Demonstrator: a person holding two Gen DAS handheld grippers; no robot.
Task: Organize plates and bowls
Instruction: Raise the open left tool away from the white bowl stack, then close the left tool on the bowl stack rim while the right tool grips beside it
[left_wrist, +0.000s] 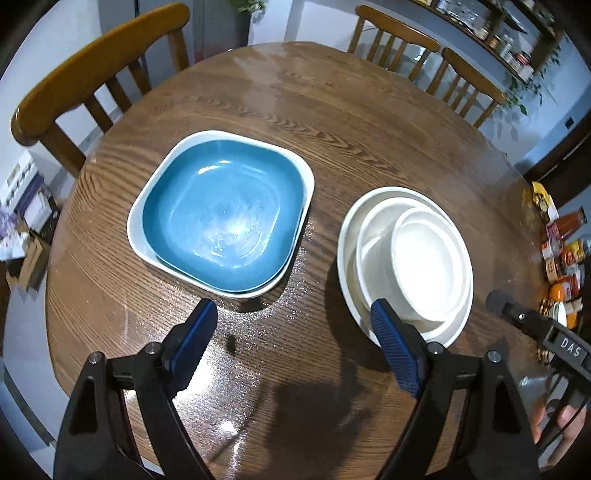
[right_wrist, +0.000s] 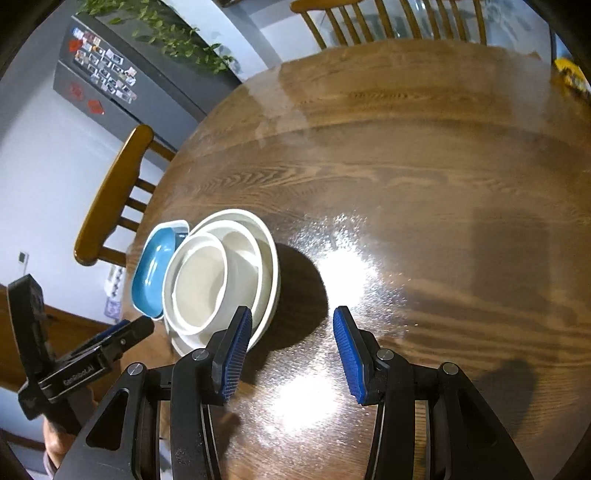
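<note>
On the round wooden table a blue square plate lies inside a white square plate. To its right a white round plate carries a white bowl with a smaller white bowl nested off-centre in it. My left gripper hangs open above the bare wood between the two stacks, its right finger over the round plate's near rim. My right gripper is open with nothing between its fingers, just right of the white stack. The blue plate shows behind that stack.
Wooden chairs stand round the table's far and left sides. Bottles and jars crowd the table's right edge. A grey fridge with magnets stands beyond the table. A hand holds the right gripper's handle.
</note>
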